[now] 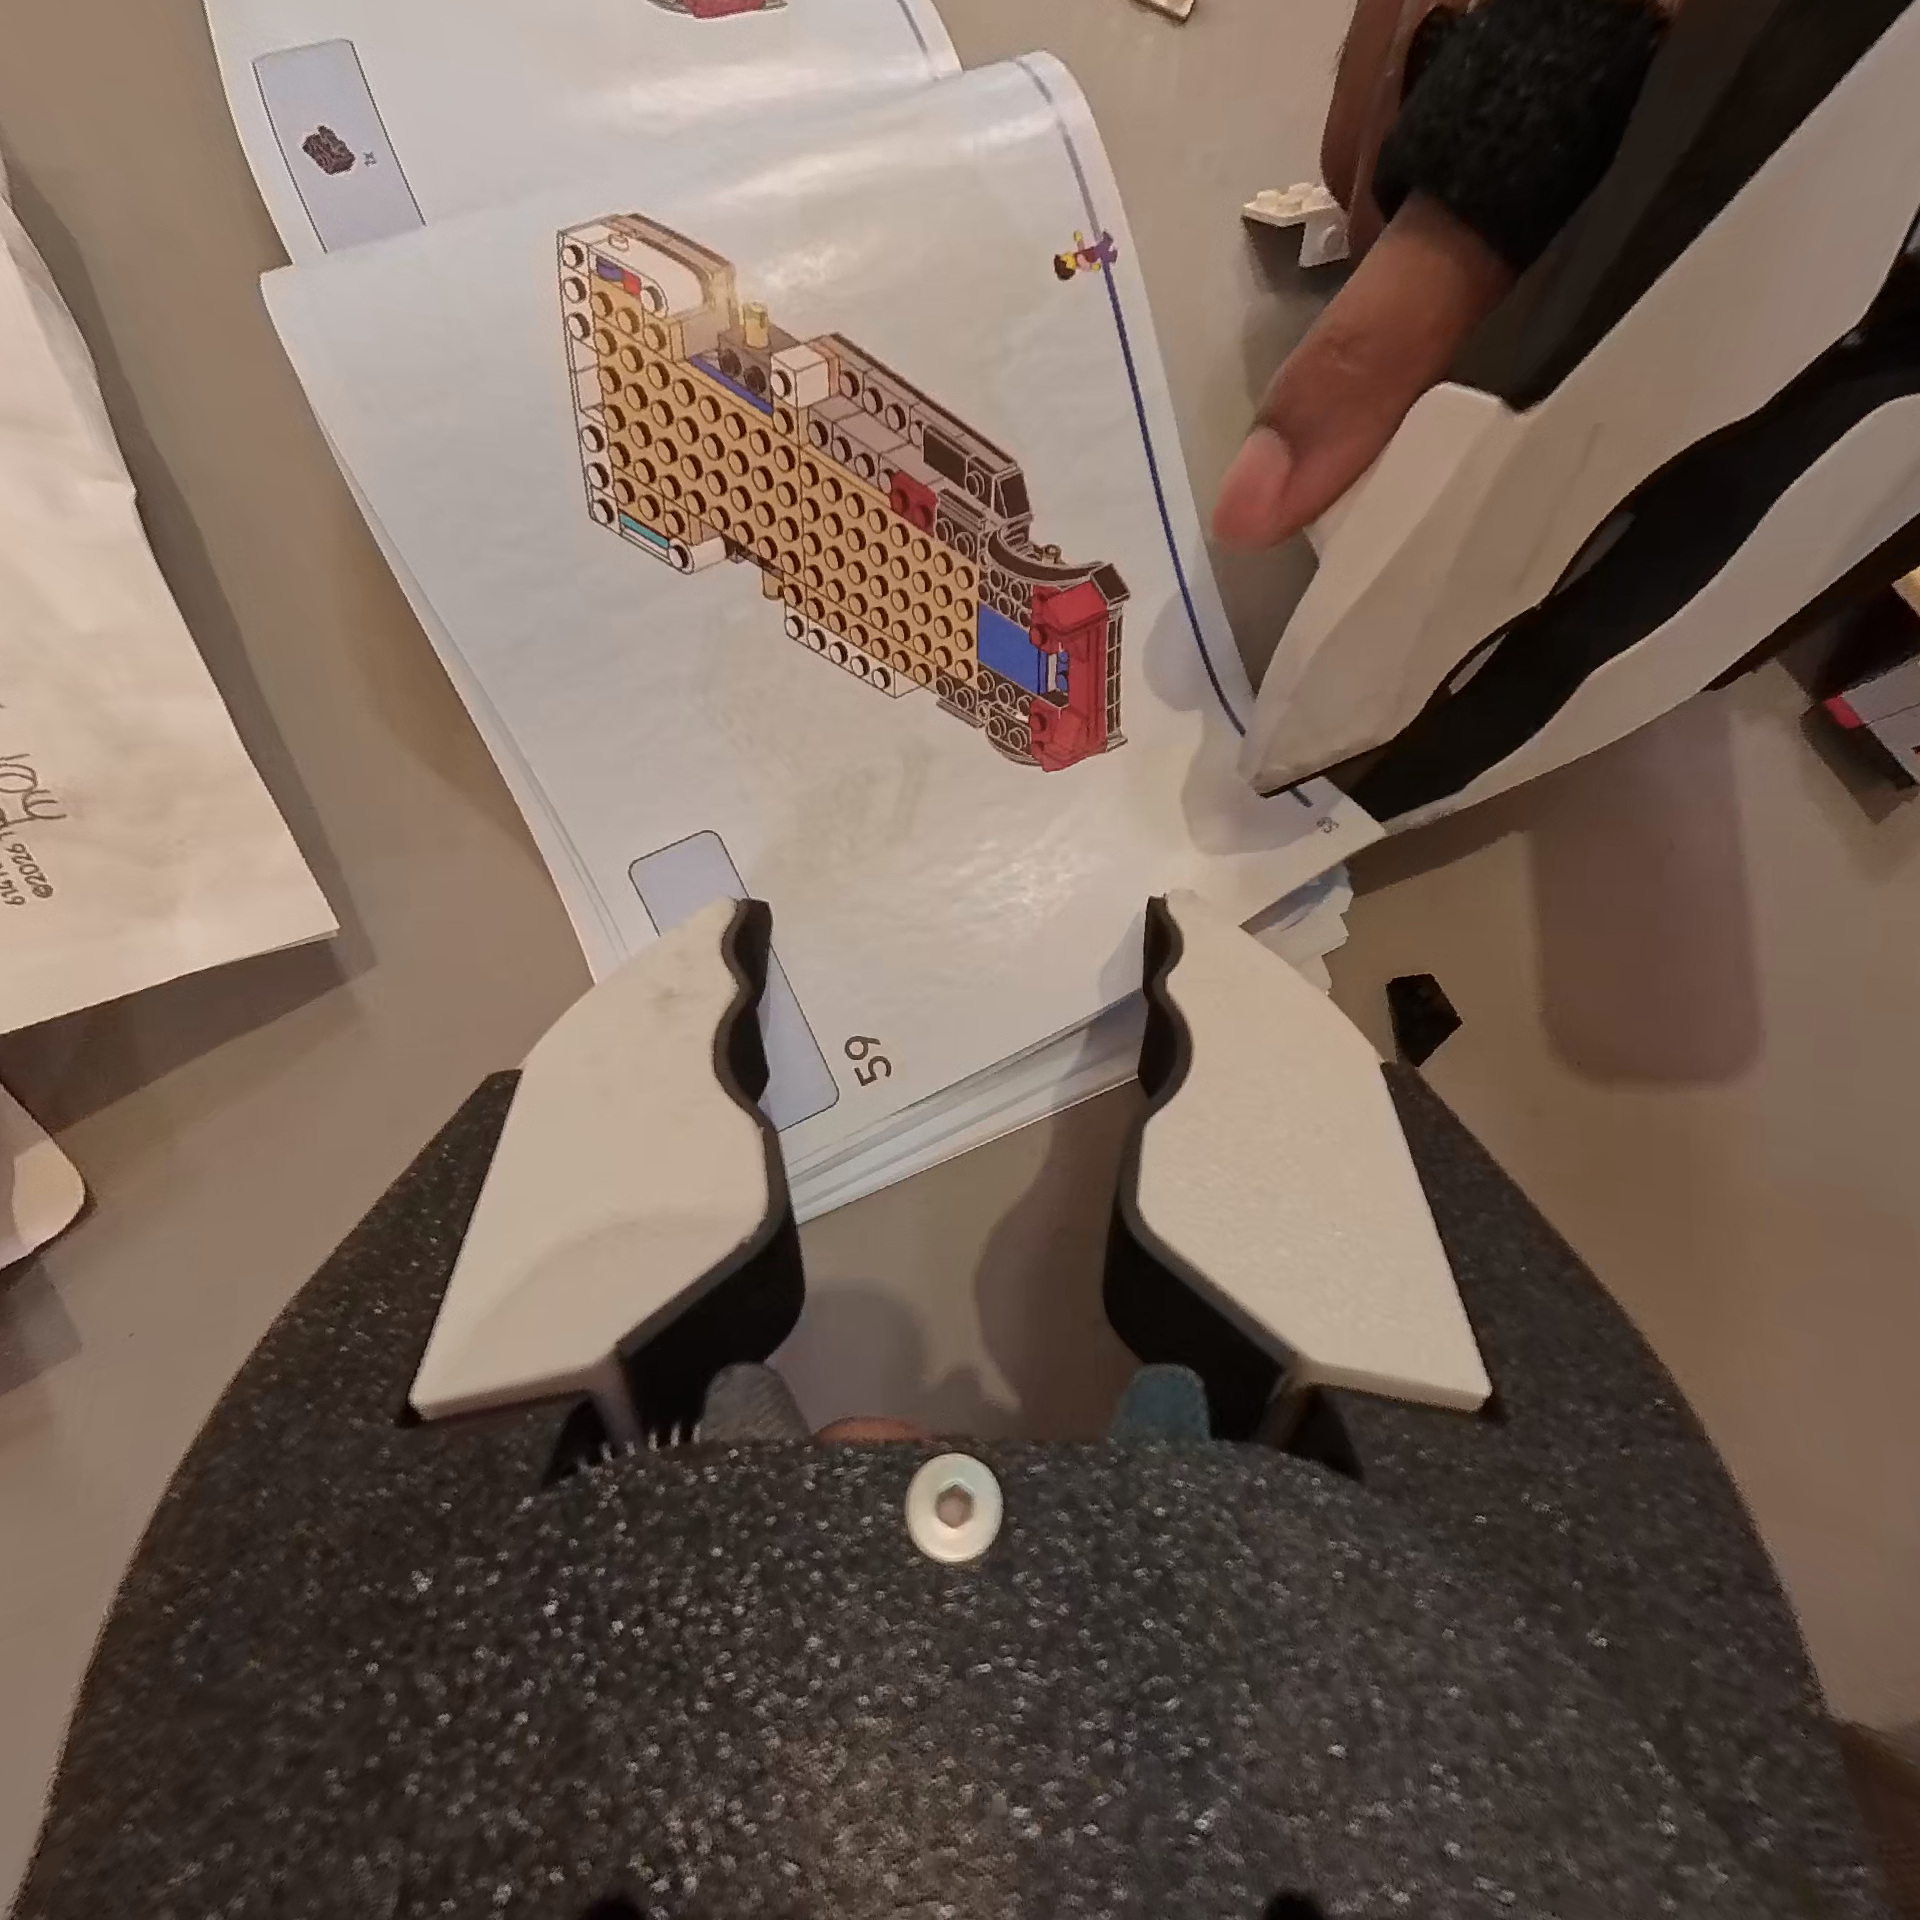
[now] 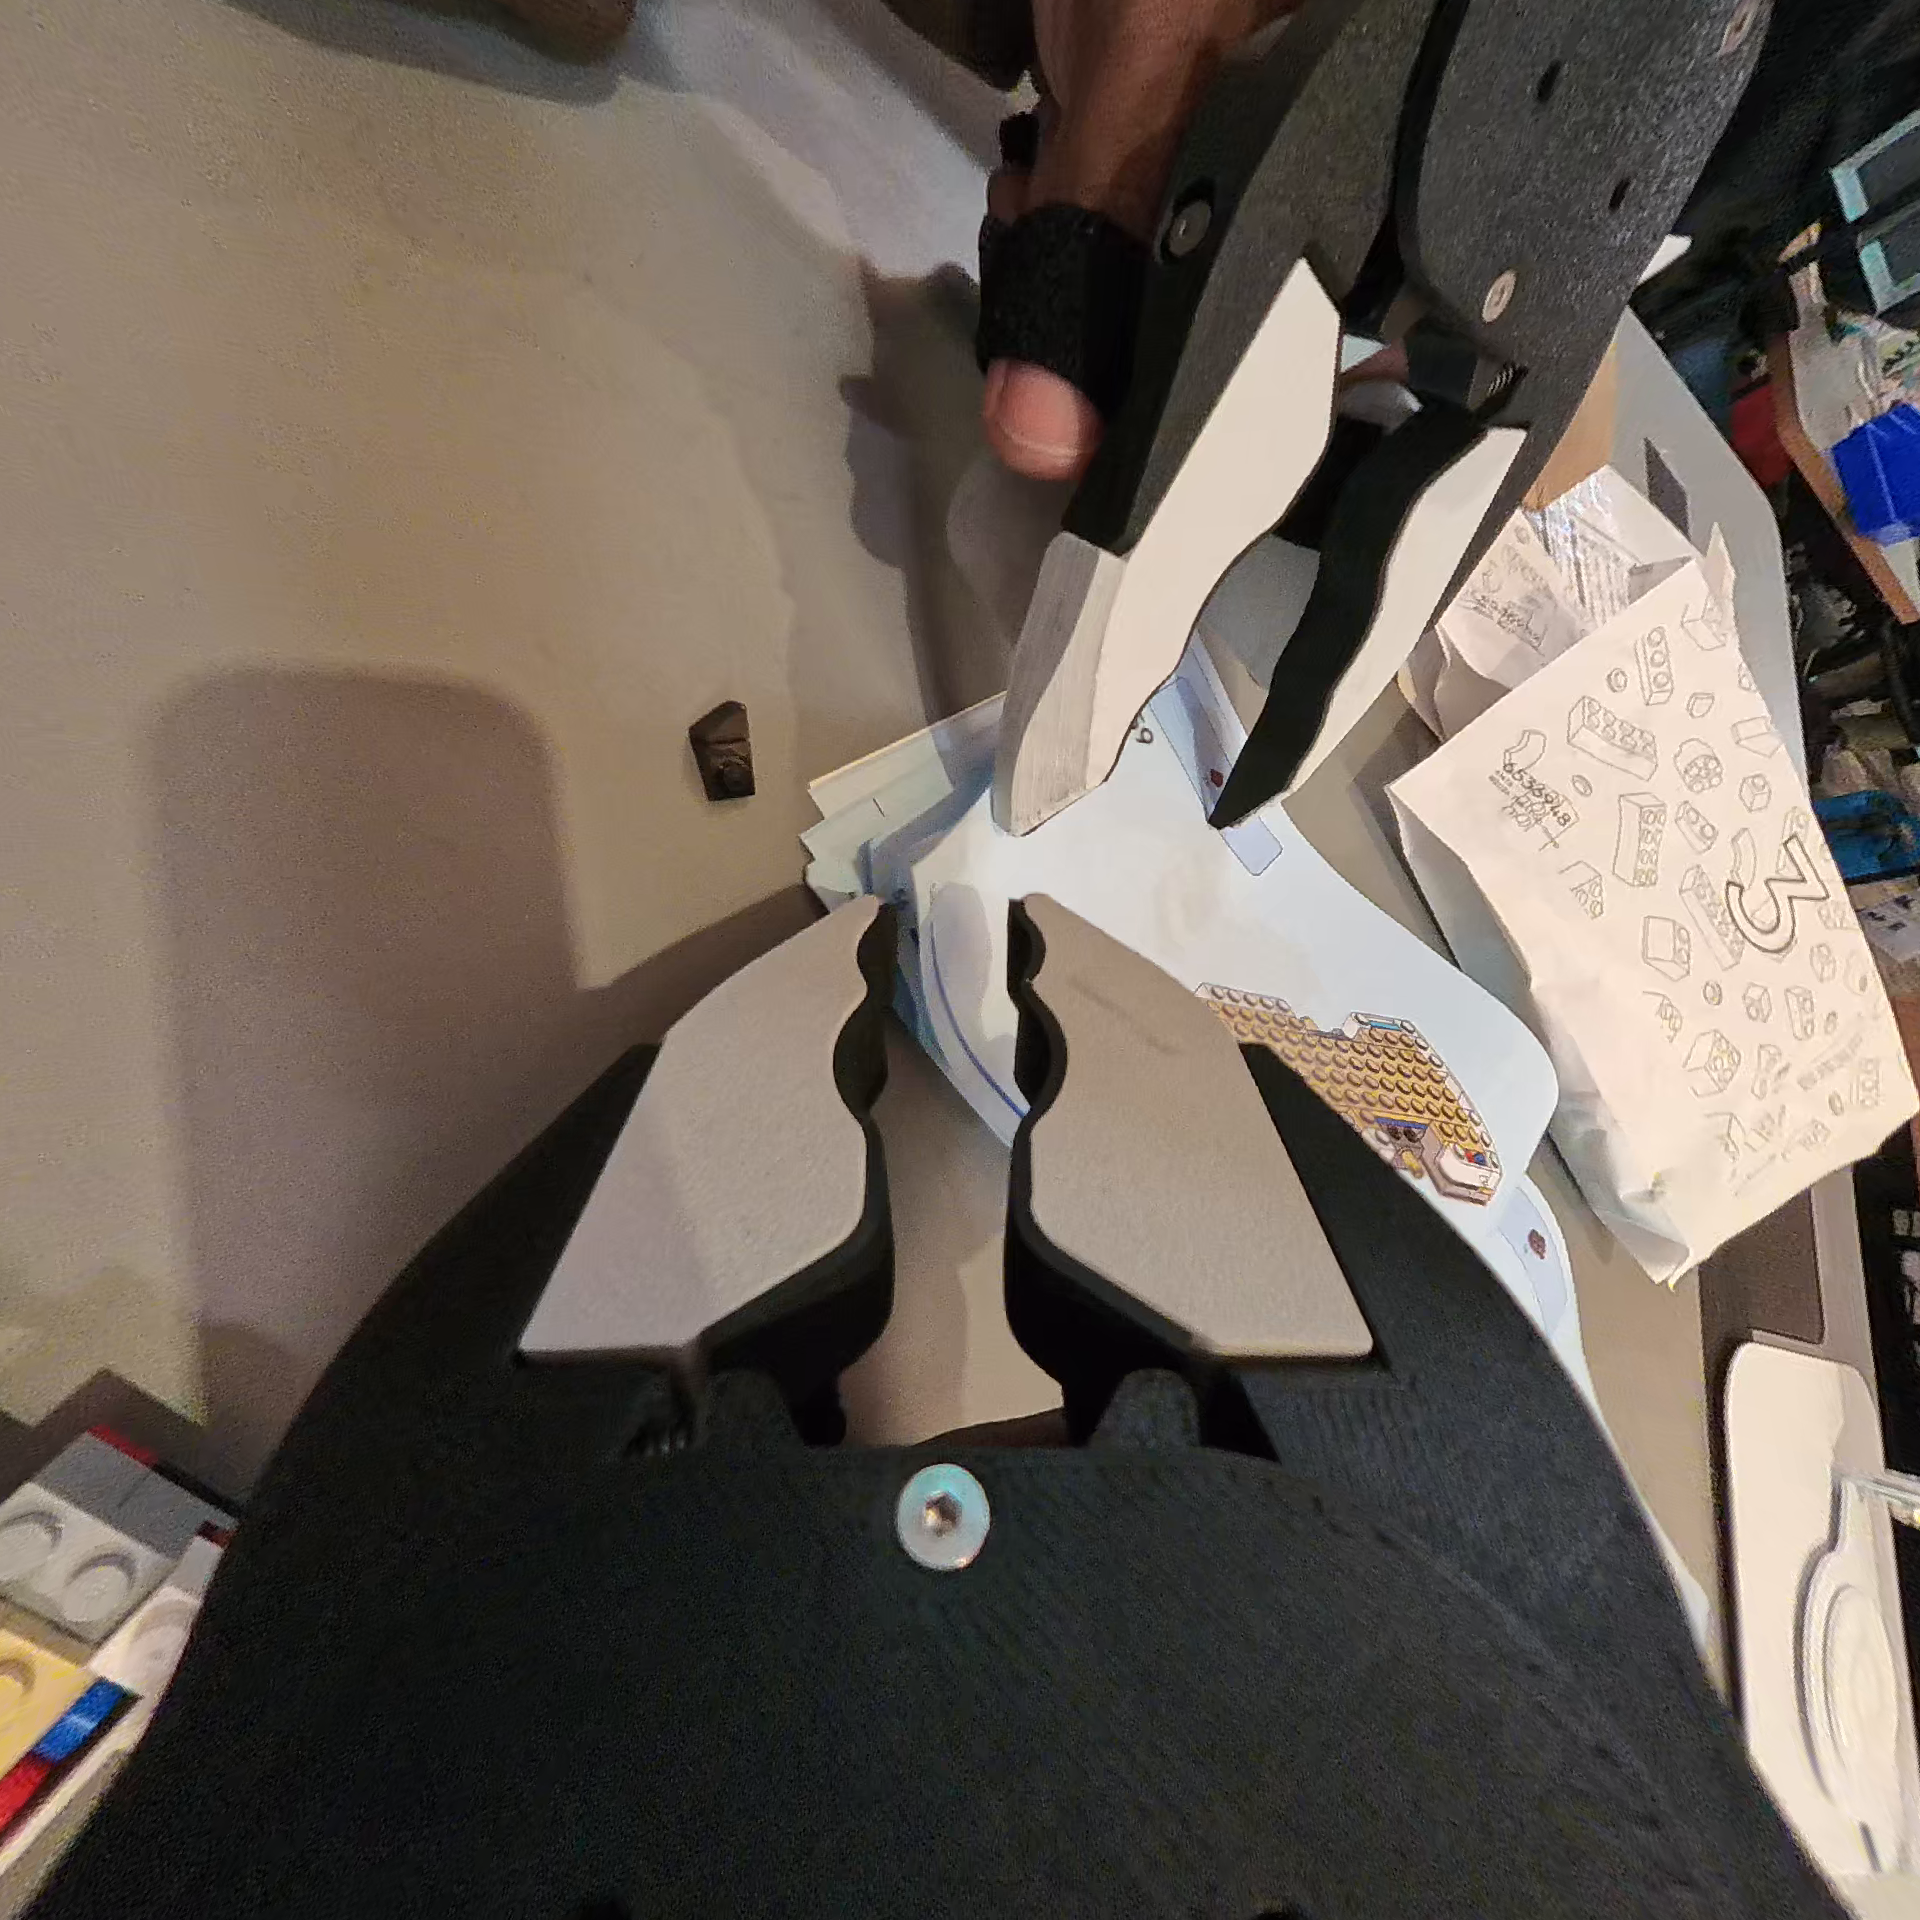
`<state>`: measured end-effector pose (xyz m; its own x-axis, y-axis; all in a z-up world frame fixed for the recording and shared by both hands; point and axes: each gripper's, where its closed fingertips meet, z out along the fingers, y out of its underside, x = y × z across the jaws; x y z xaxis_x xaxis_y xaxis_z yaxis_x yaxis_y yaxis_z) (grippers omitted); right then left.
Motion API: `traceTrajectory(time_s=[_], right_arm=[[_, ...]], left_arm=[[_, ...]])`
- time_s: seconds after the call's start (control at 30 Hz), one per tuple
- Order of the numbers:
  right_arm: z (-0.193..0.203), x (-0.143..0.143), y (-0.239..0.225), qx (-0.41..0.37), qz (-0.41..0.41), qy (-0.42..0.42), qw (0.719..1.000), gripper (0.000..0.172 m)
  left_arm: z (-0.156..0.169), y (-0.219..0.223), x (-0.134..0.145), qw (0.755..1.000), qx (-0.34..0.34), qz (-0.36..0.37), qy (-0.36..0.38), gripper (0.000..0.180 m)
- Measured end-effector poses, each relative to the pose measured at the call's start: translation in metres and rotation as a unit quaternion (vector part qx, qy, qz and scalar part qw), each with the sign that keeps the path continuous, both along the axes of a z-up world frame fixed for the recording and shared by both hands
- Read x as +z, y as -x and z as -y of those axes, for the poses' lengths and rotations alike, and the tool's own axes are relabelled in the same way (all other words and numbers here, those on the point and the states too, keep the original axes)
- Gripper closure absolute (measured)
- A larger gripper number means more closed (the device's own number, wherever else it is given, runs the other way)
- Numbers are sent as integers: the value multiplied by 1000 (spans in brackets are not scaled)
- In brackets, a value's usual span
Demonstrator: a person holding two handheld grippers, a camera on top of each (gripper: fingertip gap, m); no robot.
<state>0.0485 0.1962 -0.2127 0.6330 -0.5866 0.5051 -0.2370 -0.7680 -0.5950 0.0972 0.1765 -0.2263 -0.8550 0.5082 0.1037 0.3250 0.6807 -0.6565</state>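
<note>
Booklet (image 1: 935,831) lies open on worktop (image 1: 416,1195) at 12 o'clock of wide-open, empty left gripper (image 1: 956,914); right gripper (image 2: 951,909), narrowly parted, straddles its lifted page corner (image 2: 961,997), nearer.

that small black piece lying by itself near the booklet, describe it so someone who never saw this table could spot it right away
Start at the open instruction booklet on the beige table, then find its ragged page corner nearest the right gripper. Just beyond that corner, alone on bare tabletop, lies the small black piece. It is wedge-shaped with a single stud, and nothing touches it, unlike the white bricks elsewhere.
</note>
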Motion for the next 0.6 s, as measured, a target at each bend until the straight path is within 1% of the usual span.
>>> traceTrajectory(time_s=[0.3, 0.6], right_arm=[[2, 0, 2, -18, -39, -45, 998, 158], [5, 3, 4, -34, -79, -112, 990, 166]], left_arm=[[0, 0, 0, 1000, -1, 3, 2, 110], [0, -1, -1, 1000, -2, 6, 3, 111]])
